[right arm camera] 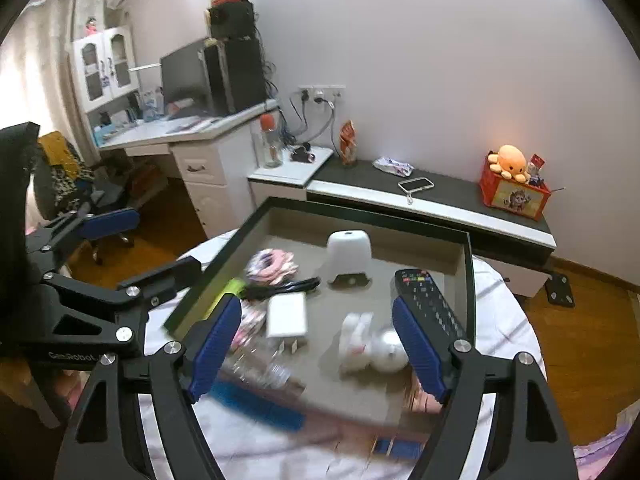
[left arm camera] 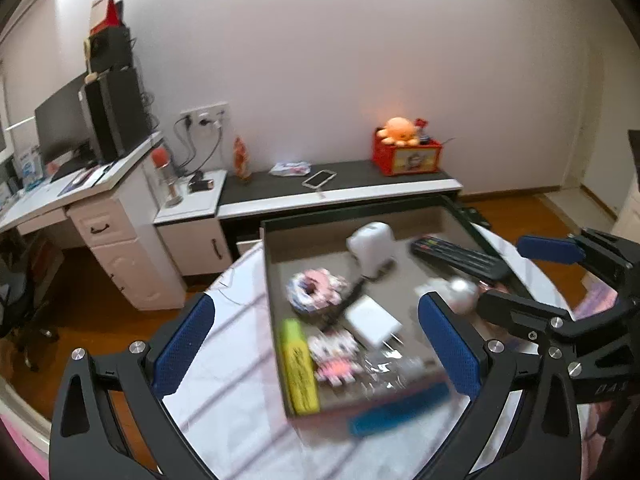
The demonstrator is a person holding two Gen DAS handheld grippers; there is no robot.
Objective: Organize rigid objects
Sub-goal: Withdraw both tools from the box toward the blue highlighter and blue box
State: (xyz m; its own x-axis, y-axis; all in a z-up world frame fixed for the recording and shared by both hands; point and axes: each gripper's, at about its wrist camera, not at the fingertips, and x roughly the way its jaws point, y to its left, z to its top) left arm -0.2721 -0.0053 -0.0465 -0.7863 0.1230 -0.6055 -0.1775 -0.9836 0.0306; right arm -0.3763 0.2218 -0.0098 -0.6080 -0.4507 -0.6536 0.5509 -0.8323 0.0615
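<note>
A dark-rimmed tray (left arm camera: 352, 216) (right arm camera: 360, 216) sits on a round white table. It holds a black remote (left arm camera: 460, 258) (right arm camera: 430, 304), a white charger (left arm camera: 372, 320) (right arm camera: 287, 314), a white box-shaped device (left arm camera: 370, 244) (right arm camera: 349, 256), a yellow highlighter (left arm camera: 298, 368), a pink hair tie (left arm camera: 316, 286) (right arm camera: 272, 264) and a silver ball (left arm camera: 462, 290) (right arm camera: 388, 350). My left gripper (left arm camera: 316, 344) is open above the tray's near left part. My right gripper (right arm camera: 318, 344) is open above the tray's near edge. Both are empty.
A blue object (left arm camera: 396, 408) (right arm camera: 256, 402) lies on the table by the tray's near edge. A low dark bench (left arm camera: 340, 188) behind carries a phone (left arm camera: 319, 179) and a red box with an orange plush (left arm camera: 406, 148). A white desk (left arm camera: 80, 188) stands left.
</note>
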